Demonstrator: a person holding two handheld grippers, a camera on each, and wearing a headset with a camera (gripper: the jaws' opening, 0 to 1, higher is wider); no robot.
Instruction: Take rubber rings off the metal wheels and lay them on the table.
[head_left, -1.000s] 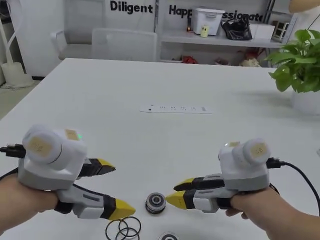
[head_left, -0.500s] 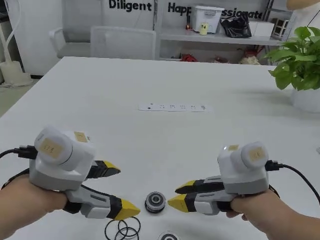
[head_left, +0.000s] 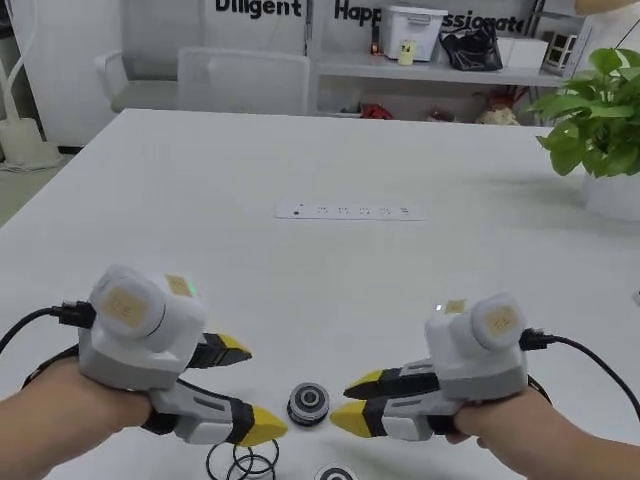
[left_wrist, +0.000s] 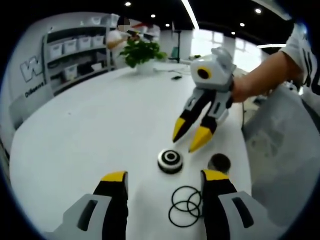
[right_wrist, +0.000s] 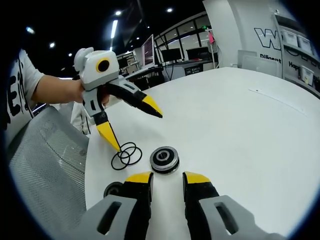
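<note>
A metal wheel (head_left: 309, 402) with a dark rubber ring around it lies flat on the white table, between my two grippers. A second wheel (head_left: 336, 473) sits at the near edge of the head view. Three loose black rubber rings (head_left: 243, 463) overlap on the table beside the left gripper's lower jaw. My left gripper (head_left: 262, 388) is open wide, just left of the wheel (left_wrist: 170, 160). My right gripper (head_left: 343, 404) is open by a narrow gap with nothing in it. Its tips stand just short of the wheel (right_wrist: 165, 159).
A white power strip (head_left: 350, 211) lies mid-table. A potted plant (head_left: 590, 130) stands at the far right. A chair (head_left: 245, 80) and shelves with boxes stand beyond the table's far edge. A cable trails from each gripper.
The left gripper has edged right, toward the wheel. The right gripper has stayed close to the wheel's right side. The wheels and the loose rings have not moved.
</note>
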